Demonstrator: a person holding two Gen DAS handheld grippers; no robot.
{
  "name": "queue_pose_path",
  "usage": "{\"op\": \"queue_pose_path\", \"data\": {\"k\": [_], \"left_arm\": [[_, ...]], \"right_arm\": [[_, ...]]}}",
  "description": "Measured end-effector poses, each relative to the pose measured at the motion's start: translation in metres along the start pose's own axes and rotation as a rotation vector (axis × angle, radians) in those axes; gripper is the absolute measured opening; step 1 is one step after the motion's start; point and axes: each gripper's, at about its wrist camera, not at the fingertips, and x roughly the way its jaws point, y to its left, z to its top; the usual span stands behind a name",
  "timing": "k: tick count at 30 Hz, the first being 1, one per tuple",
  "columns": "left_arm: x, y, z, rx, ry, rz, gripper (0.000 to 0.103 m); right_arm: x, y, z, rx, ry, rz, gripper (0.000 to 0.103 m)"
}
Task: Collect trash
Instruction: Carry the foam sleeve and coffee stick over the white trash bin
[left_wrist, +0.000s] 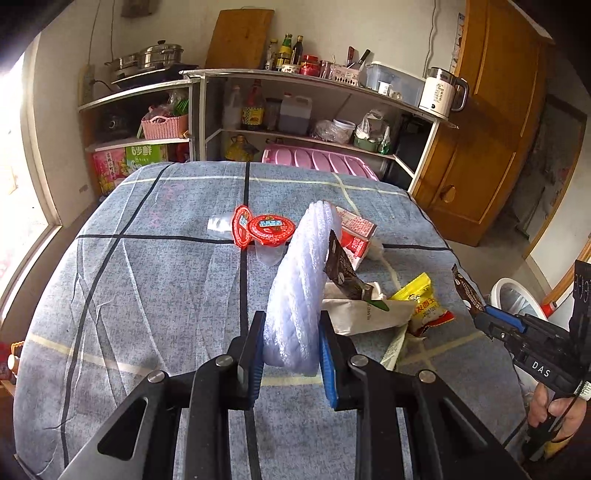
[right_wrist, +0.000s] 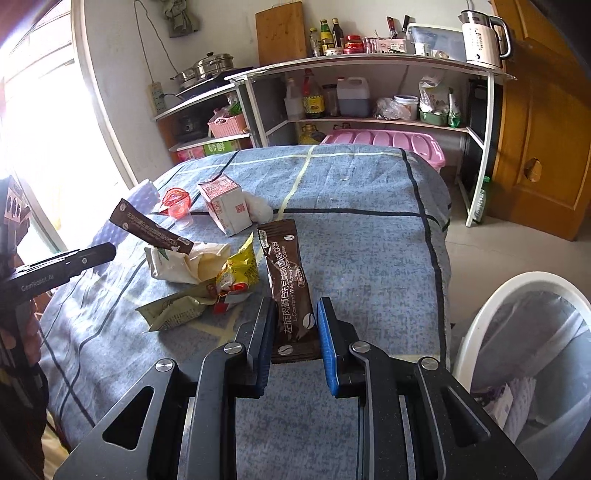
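My left gripper (left_wrist: 291, 343) is shut on a white bubble-wrap sheet (left_wrist: 303, 280) that stands up off the grey-blue tablecloth (left_wrist: 147, 295). My right gripper (right_wrist: 297, 332) is shut on the lower end of a brown coffee sachet (right_wrist: 290, 273), lifted over the table's near right part. In the left wrist view the right gripper (left_wrist: 484, 321) shows at the right edge with that sachet (left_wrist: 466, 290). Loose on the cloth lie red-lidded jelly cups (left_wrist: 271, 230), a milk carton (right_wrist: 225, 206), a second brown sachet (right_wrist: 147, 230), a crumpled paper bag (right_wrist: 184, 264) and a yellow packet (right_wrist: 240, 269).
A white bin (right_wrist: 480, 325) with a clear liner stands on the floor off the table's right edge. A greenish wrapper (right_wrist: 173, 310) lies near the front. Kitchen shelves (right_wrist: 369, 62) with bottles and pots fill the back wall. A wooden door (right_wrist: 535, 129) is at the right.
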Motion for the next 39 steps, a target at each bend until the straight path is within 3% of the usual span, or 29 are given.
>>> {"op": "queue_pose_path", "data": {"k": [10,25,39], "left_arm": [[-0.028,-0.042,-0.012,0.048,-0.026,-0.083,0.026],[-0.027,-0.109,-0.026,0.13,-0.011,-0.18,0.026],[0.0,-0.207,-0.03,0.216,0.04,-0.325,0.026]], "right_arm": [[-0.031,-0.005,-0.009,0.028,-0.052,0.016,0.024],[-0.071,-0.024,-0.025,0.087,-0.104,-0.016,0.024],[-0.117,-0.089,-0.045,0.189,-0.147,-0.163,0.024]]}}
